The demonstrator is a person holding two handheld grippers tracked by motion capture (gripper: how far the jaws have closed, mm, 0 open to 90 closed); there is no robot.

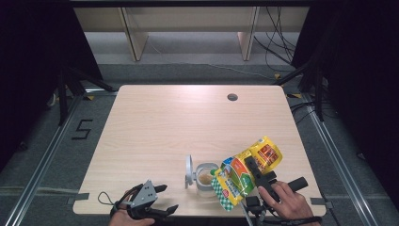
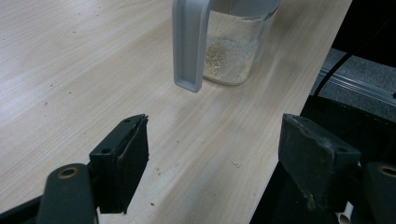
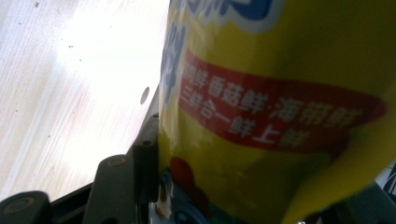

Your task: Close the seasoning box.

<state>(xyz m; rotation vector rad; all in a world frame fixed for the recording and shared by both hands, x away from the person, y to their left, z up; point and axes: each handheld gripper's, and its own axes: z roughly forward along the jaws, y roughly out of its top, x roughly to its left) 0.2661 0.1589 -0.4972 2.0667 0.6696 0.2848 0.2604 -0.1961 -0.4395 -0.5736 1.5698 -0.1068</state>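
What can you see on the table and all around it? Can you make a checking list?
Surface: pale wood table, a round hole near its far edge, small crumbs near the left gripper.
Job's things: yellow bag tipped, its lower end at the jar's mouth; glass jar with a little tan powder at the bottom, its grey lid swung open.
Clutter: nothing seen.
Grippers: left gripper open, holding nothing, at the near edge; right gripper shut on the bag.
Cables: a thin cable loops from the left gripper; black cables on the floor beyond the table.
Surroundings: grey floor, a "5" mark at left, wooden shelf legs behind.
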